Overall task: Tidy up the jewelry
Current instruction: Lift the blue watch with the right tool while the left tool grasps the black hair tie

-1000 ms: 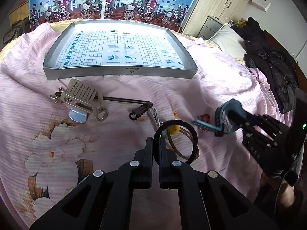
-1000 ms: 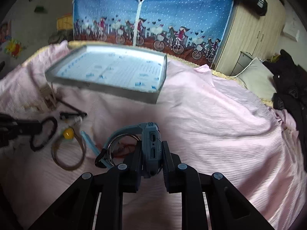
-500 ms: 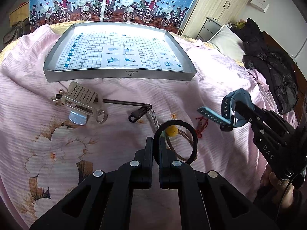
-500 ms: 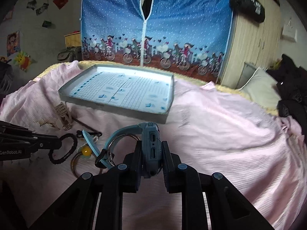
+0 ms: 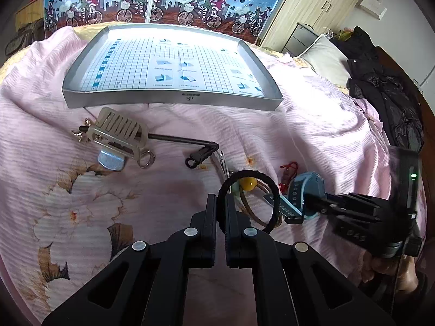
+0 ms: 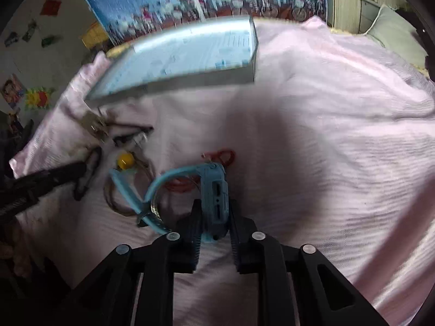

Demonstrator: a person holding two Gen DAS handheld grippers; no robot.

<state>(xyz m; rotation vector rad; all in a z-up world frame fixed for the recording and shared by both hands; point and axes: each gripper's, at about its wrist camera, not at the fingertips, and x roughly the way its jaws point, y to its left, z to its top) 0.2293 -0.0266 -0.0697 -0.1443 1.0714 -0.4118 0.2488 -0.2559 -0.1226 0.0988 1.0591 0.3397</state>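
My left gripper (image 5: 221, 198) is shut on a black hair tie (image 5: 244, 172), whose loop stands up over the pink bedspread (image 5: 312, 125). Right beside it, my right gripper (image 5: 316, 203) is shut on a light-blue watch (image 5: 305, 188) held low over the bed. In the blurred right wrist view the watch (image 6: 214, 195) sits between the fingers of that gripper (image 6: 214, 209), its strap curling left. The left gripper (image 6: 40, 183) and the hair tie (image 6: 87, 175) show at the left. A grey tray (image 5: 136, 99) with a grid sheet lies farther back.
On the bedspread lie a beige hair clip (image 5: 117, 133), a dark hair stick (image 5: 176, 139), a silver ring (image 5: 146, 160), a yellow bead (image 5: 249, 183) on a brown hoop, and a red string (image 5: 289, 168). Dark clothes (image 5: 386, 92) and a pillow lie far right.
The right gripper with the watch has dropped from a raised position to low over the bed, close to the hair tie and red string. The left gripper has held still with the hair tie.
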